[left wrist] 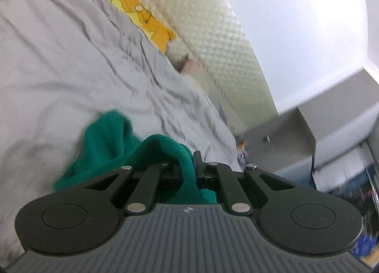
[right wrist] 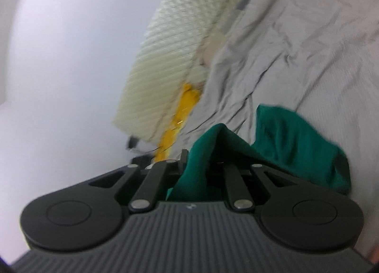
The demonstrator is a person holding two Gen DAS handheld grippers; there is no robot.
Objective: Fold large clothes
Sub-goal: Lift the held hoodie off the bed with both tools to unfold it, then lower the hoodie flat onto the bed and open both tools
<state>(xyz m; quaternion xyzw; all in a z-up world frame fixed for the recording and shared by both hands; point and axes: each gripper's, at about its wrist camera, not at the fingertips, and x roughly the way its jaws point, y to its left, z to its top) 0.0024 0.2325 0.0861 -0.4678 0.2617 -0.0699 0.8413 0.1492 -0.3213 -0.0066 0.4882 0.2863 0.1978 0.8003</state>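
A green garment (left wrist: pixel 113 142) hangs from my left gripper (left wrist: pixel 189 164), which is shut on a fold of it above the grey bedsheet (left wrist: pixel 59 59). The cloth drapes over the fingers and trails down to the left. In the right wrist view the same green garment (right wrist: pixel 296 140) is pinched in my right gripper (right wrist: pixel 196 161), shut on its edge, and the cloth sags down to the right over the grey bedsheet (right wrist: pixel 308 35). Both pairs of fingertips are mostly hidden by the fabric. Both views are blurred.
A cream quilted headboard (left wrist: pixel 213 35) runs along the far edge of the bed, with a yellow strip (left wrist: pixel 142 14) and thin black cables beside it. A grey cabinet (left wrist: pixel 319 130) stands at the right. A white wall (right wrist: pixel 59 59) fills the left of the right wrist view.
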